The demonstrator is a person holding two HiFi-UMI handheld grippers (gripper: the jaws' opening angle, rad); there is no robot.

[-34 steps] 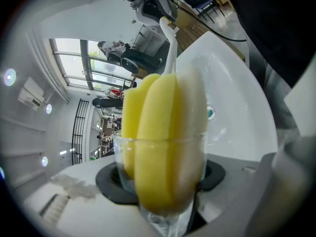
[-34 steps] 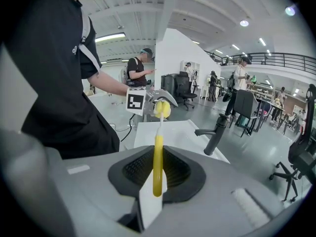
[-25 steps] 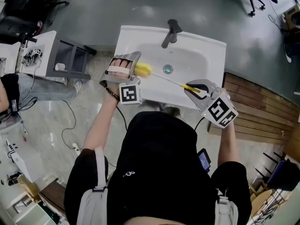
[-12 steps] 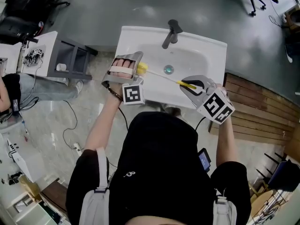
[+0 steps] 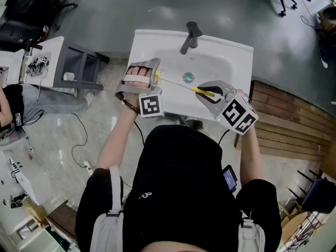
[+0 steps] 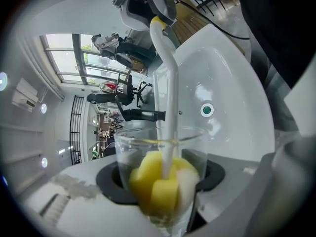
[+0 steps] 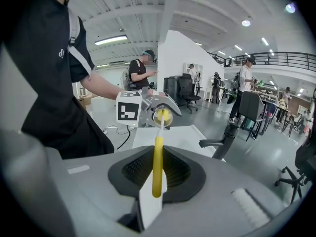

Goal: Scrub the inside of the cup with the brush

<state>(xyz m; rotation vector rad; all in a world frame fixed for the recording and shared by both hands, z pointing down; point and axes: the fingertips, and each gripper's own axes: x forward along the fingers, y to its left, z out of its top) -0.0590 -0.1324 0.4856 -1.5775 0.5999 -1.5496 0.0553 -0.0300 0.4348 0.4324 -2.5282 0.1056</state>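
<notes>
White sink basin [image 5: 236, 62] lay below both hands, with one dark faucet [image 5: 190, 37] and one green-ringed drain [image 5: 188, 77]. Two grippers were at work. One clear cup [image 6: 160, 147], glassy and see-through, sat over the basin's left rim between the jaws of the left gripper [image 5: 149, 75], which stood wide and clamped its walls. One brush [image 6: 170, 102] had a white stem, a yellow grip and a yellow-and-white sponge head deep inside the cup. The jaws of the right gripper [image 7: 154, 186] were narrow, pinched on that yellow grip.
</notes>
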